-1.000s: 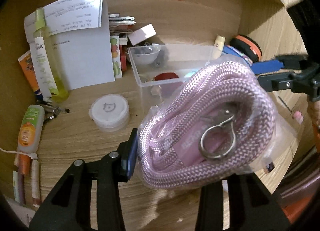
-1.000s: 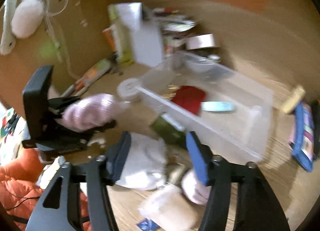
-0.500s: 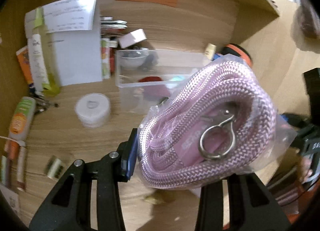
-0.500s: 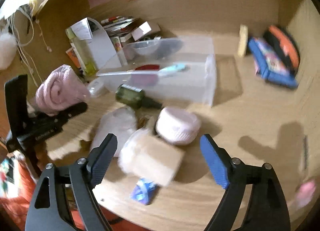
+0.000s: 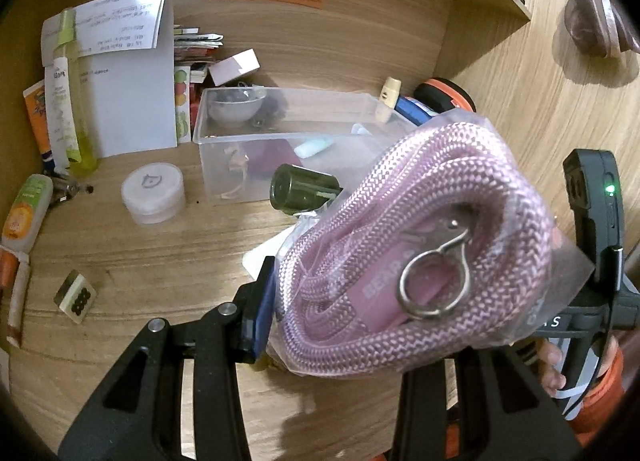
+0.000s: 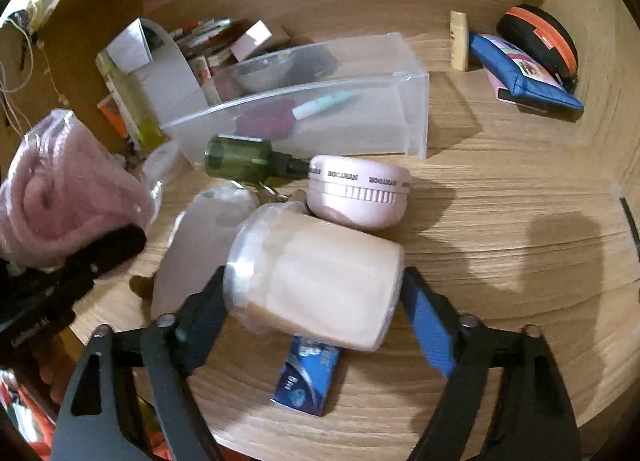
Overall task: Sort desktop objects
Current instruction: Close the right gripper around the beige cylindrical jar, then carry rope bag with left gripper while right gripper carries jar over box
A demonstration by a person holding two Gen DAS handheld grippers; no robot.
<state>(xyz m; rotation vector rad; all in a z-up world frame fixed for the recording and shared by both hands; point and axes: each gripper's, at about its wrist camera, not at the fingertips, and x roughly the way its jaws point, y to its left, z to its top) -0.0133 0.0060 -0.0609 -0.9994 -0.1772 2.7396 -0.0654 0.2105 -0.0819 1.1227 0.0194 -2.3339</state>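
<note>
One clear bin (image 6: 416, 109), two pouches (image 6: 524, 77)

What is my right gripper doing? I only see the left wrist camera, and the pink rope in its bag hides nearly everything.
Observer: The right gripper has a beige wrapped pack between its jaws, which have just been closing; whether they press it yet I cannot tell.
Operator: Is anything near that pack?
Observer: A round pink case sits right behind it, touching or nearly.
Operator: Anything else?
Observer: A small blue packet lies on the desk, partly under the pack's near edge.
</note>
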